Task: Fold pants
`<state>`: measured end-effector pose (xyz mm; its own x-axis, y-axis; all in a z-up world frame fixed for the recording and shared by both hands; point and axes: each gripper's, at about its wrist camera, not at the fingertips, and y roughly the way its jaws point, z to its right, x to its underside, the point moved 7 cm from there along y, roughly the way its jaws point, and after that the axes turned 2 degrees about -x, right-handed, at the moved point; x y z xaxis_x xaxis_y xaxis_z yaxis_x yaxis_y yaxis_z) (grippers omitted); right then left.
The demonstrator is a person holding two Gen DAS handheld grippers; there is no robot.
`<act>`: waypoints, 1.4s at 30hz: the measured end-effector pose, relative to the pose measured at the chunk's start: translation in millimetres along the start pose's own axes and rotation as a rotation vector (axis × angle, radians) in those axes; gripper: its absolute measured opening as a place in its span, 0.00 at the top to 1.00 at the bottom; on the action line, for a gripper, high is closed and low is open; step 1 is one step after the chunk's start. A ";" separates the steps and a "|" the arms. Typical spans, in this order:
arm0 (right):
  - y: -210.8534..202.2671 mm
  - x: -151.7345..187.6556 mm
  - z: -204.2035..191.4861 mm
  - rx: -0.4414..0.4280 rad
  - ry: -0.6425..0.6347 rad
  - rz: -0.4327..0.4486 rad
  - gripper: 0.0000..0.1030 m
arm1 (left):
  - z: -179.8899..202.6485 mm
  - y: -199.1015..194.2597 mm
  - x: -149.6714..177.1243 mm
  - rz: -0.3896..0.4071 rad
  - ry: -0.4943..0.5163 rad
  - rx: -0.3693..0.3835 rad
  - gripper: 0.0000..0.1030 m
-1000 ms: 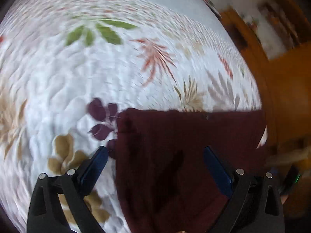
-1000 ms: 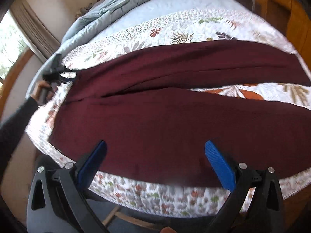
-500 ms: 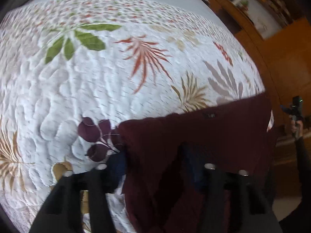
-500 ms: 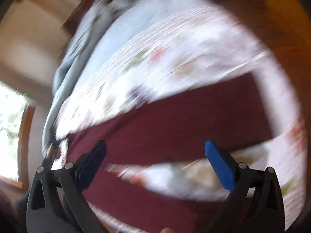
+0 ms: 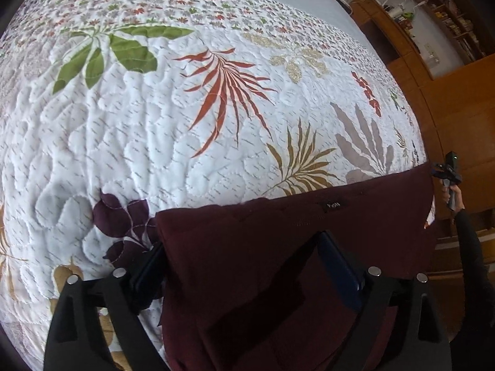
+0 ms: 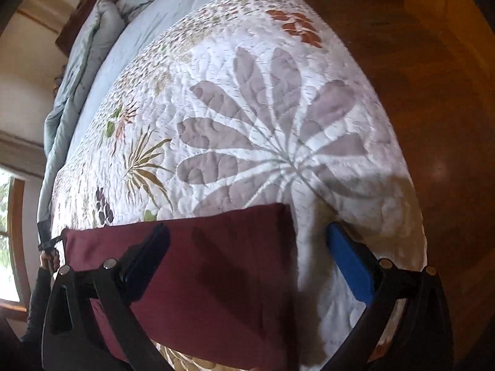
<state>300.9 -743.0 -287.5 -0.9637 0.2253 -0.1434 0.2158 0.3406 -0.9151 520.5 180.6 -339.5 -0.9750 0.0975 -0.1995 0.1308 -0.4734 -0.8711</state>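
Dark maroon pants (image 5: pixel 278 247) lie flat on a white quilted bedspread with leaf prints (image 5: pixel 185 123). In the left wrist view my left gripper (image 5: pixel 244 266) is low over the waist corner, its blue fingers (image 5: pixel 338 266) still apart, with the cloth edge lying between them. In the right wrist view my right gripper (image 6: pixel 247 253) is open over the hem end of a pant leg (image 6: pixel 201 272); the left finger is above the cloth and the right finger (image 6: pixel 349 259) is beside its edge, over the quilt.
A grey-blue duvet (image 6: pixel 89 61) is bunched at the bed's head. Wooden floor (image 6: pixel 433 108) lies right of the bed. Wooden shelves and cabinets (image 5: pixel 433 46) stand past the far edge. The right gripper also shows far off in the left view (image 5: pixel 447 170).
The left gripper's fingers have narrowed and dropped onto the waist corner. The right gripper swung from the middle of the pants to the hem end of a leg, staying open.
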 end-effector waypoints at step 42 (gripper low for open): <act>-158.0 151.5 -37.8 0.068 -0.043 0.267 0.81 | 106.2 -192.4 148.0 0.378 0.090 0.006 0.81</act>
<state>126.8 -728.2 -150.4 -0.8801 0.2596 -0.3975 0.4535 0.2120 -0.8657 332.0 193.1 -153.7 -0.8389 -0.0087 -0.5442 0.4762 -0.4961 -0.7261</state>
